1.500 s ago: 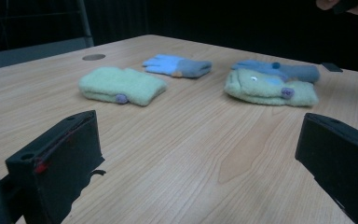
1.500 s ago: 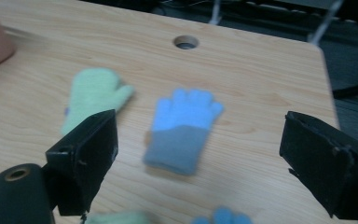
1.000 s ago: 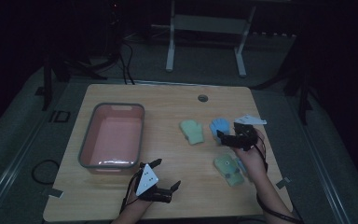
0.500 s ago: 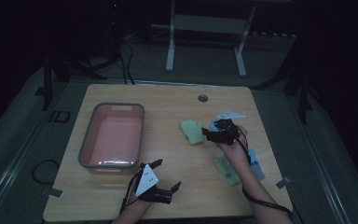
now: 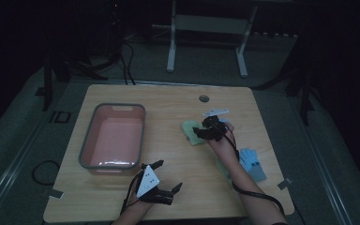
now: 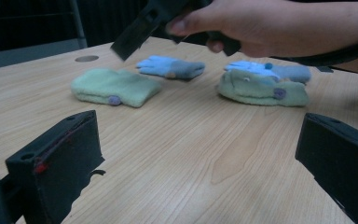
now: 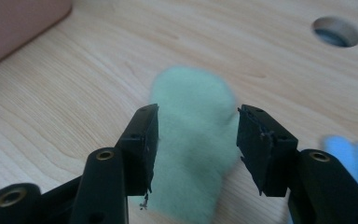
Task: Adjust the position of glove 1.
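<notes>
Claw jaws on the right claw (image 7: 193, 149) have been closing, still apart, straddling the green mitten (image 7: 193, 158); left claw (image 5: 165, 177) gapes empty over the counter (image 5: 168, 108).

Pink bin (image 5: 86, 150) on wooden table (image 5: 168, 98), well off to the side of the right fingers (image 7: 140, 140), just beyond the left fingers (image 6: 56, 163). Round cable hole (image 5: 204, 98) near, past the right fingers. Blue glove (image 7: 349, 154) just beside them, blurred. Second green mitten (image 6: 261, 91) and another blue glove (image 5: 252, 161) close together, well across from the left fingers. White stand (image 5: 171, 47) and floor cables (image 5: 126, 51) far beyond the table.
</notes>
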Demonstrator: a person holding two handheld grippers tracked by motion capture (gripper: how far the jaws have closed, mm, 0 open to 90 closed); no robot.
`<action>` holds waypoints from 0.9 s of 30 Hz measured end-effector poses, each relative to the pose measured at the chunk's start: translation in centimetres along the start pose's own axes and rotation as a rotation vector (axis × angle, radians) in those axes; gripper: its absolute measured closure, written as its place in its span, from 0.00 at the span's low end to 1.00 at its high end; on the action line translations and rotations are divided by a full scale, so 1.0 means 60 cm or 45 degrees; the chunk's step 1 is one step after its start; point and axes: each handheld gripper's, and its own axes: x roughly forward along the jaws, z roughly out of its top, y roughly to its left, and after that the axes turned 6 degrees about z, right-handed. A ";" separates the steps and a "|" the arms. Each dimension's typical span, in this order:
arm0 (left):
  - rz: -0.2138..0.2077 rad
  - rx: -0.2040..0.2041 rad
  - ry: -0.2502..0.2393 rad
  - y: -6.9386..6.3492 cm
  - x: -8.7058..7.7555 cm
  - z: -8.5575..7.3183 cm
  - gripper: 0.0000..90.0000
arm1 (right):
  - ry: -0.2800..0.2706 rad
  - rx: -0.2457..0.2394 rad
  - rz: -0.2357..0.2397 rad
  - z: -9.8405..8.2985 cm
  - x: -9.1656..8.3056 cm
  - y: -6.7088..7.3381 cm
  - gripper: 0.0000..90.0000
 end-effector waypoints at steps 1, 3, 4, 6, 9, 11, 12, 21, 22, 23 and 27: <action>0.000 -0.001 -0.001 0.000 0.000 0.000 0.01 | 0.009 -0.002 0.001 0.001 0.006 0.001 0.55; -0.002 -0.001 0.000 0.000 0.000 0.000 0.01 | 0.028 -0.008 0.005 0.003 0.018 0.001 0.56; -0.002 -0.001 0.000 0.000 0.000 0.000 0.01 | 0.036 -0.012 0.006 0.004 0.023 0.000 0.56; -0.004 0.000 0.000 0.000 0.000 0.000 0.01 | 0.046 -0.025 0.004 0.006 0.031 0.000 0.57; -0.004 0.003 -0.001 0.000 0.000 0.000 0.01 | 0.075 -0.058 0.006 0.007 0.042 -0.002 0.59; -0.005 0.006 0.000 -0.001 0.000 0.000 0.01 | 0.102 -0.076 0.005 0.008 0.057 -0.006 0.61; -0.006 0.004 0.000 -0.001 0.000 0.000 0.01 | 0.113 -0.080 0.000 0.008 0.062 -0.007 0.61; -0.004 0.007 0.001 -0.001 0.000 0.000 0.01 | 0.142 -0.040 0.028 0.001 0.076 -0.014 0.84; -0.003 0.005 0.000 -0.001 0.000 0.000 0.01 | 0.137 -0.038 0.021 0.001 0.076 -0.012 0.85; -0.004 0.003 0.001 -0.001 0.000 0.000 0.01 | 0.131 -0.035 0.010 0.000 0.077 -0.010 0.87; 0.002 0.001 -0.002 0.000 0.000 0.000 0.01 | 0.131 -0.007 -0.035 0.003 0.077 0.001 0.93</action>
